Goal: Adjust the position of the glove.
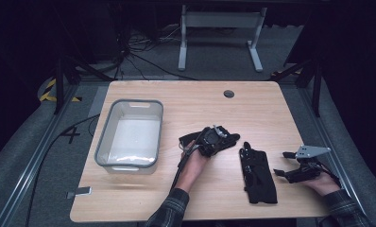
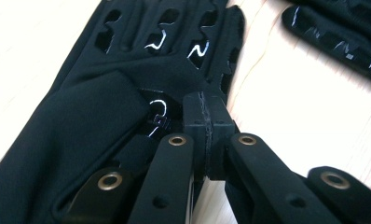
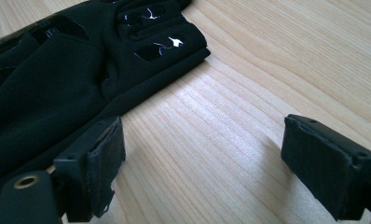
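Starting at the left of the wooden table [image 1: 271,113], a clear bin [image 1: 129,134] with a grey rim sits alone, with bare wood between it and the table's left and near edges. Just right of the bin, the person's left hand [image 1: 195,163] reaches in from the near edge with the left gripper [image 1: 213,139] resting over a black glove [image 1: 224,140] near the table's middle. In the left gripper view its jaws are pressed together, pinching a fold of that glove's fabric [image 2: 104,107] beside the cut-out finger panels. A strip of bare wood separates this glove from a second black glove [image 1: 258,174], which lies flat, its length running toward the near edge. Further right, the right gripper [image 1: 290,164] hovers low close to the table's right edge, held by the right hand [image 1: 324,182]. Its jaws stand wide apart with nothing between them, and the right gripper view shows open wood grain in the gap, the second glove's edge [image 3: 58,79] just beside one jaw. The far half of the table is open, save for a small round hole [image 1: 229,93].
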